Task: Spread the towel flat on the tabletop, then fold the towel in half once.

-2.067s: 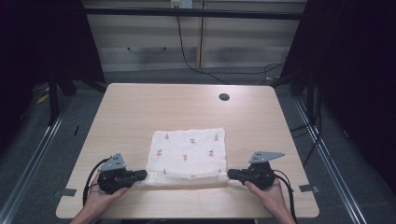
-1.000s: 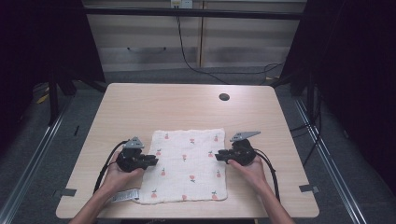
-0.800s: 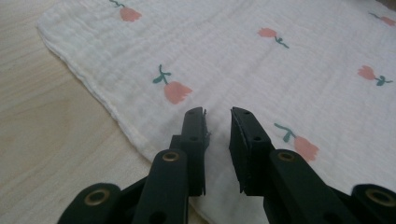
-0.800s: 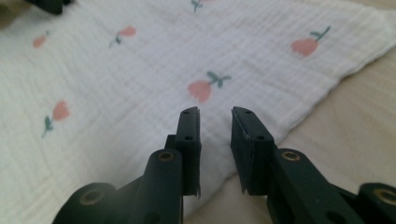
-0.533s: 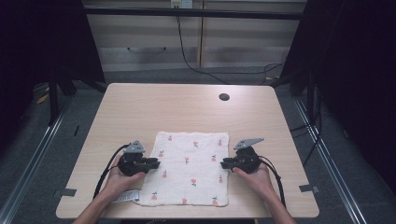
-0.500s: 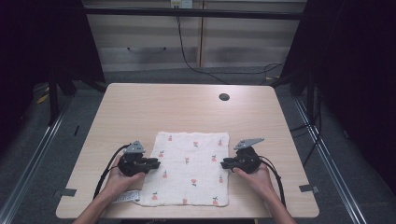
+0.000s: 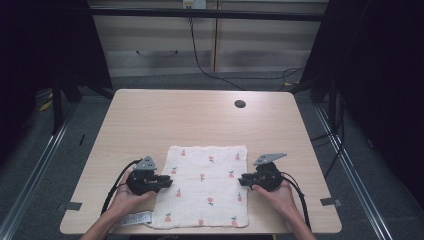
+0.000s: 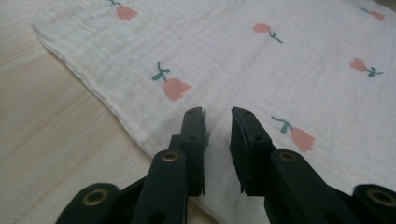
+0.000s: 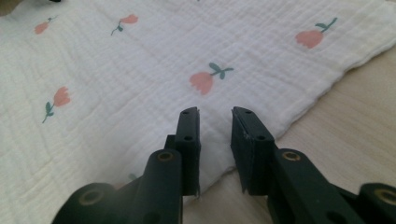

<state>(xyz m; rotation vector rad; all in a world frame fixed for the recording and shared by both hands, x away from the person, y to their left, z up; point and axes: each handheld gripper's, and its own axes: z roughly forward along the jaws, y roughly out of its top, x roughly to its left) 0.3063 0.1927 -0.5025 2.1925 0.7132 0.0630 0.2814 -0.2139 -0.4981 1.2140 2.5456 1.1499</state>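
Note:
A white cloth [image 7: 205,185] printed with pink tulips lies flat on the near half of the wooden table [image 7: 200,120]. My left gripper [image 7: 169,181] rests at the cloth's left edge and points inward. In the left gripper view its jaws [image 8: 218,114] stand a little apart over the cloth [image 8: 261,60], with nothing between them. My right gripper [image 7: 241,180] sits at the cloth's right edge, facing the left one. Its jaws [image 9: 215,114] have just been opening and hover over the hem of the cloth [image 9: 140,70], gripping nothing.
A dark round hole [image 7: 240,104] sits in the table's far right part. A white label [image 7: 136,219] pokes out at the cloth's near left corner. Bare wood [image 8: 46,116] lies outside the cloth's left edge, and more bare wood [image 9: 350,121] outside the right. Cables trail from both grippers toward the near edge.
Both grippers left the cloth's near corners and moved up to its side edges. The cloth now lies spread flat toward the front. The right gripper has drifted slightly outward.

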